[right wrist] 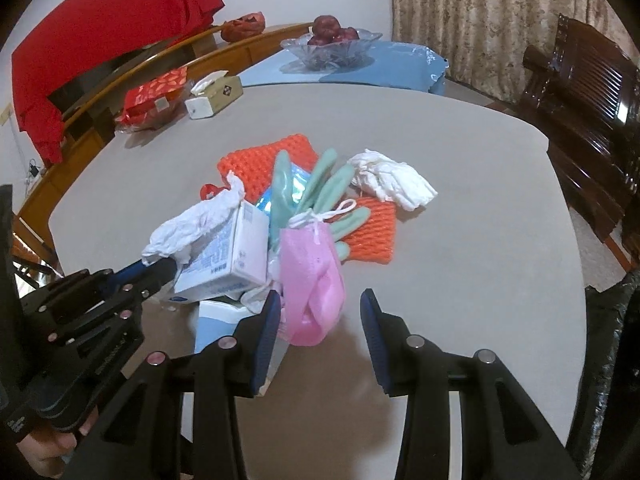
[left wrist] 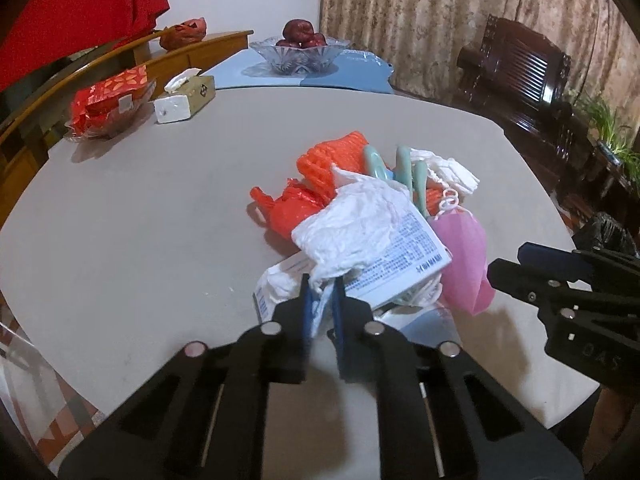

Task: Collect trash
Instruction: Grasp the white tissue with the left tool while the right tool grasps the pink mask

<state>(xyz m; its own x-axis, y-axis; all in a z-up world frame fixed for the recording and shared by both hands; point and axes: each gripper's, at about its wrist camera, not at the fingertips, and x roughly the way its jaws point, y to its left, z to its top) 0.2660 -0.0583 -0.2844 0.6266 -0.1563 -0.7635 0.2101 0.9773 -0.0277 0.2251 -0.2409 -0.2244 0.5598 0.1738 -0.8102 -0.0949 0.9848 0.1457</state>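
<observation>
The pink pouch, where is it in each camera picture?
Left wrist: the pink pouch lies right of centre, at the pile's right edge.
Right wrist: pink pouch sits low at centre, by the open right gripper.
Shared landmark: the white printed box beside it.

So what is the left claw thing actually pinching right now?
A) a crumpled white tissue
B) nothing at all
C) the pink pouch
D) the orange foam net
A: the left gripper has its blue pads closed on the crumpled white tissue that drapes over the small printed box, while the pink pouch sits untouched in front of the open right gripper.
</observation>
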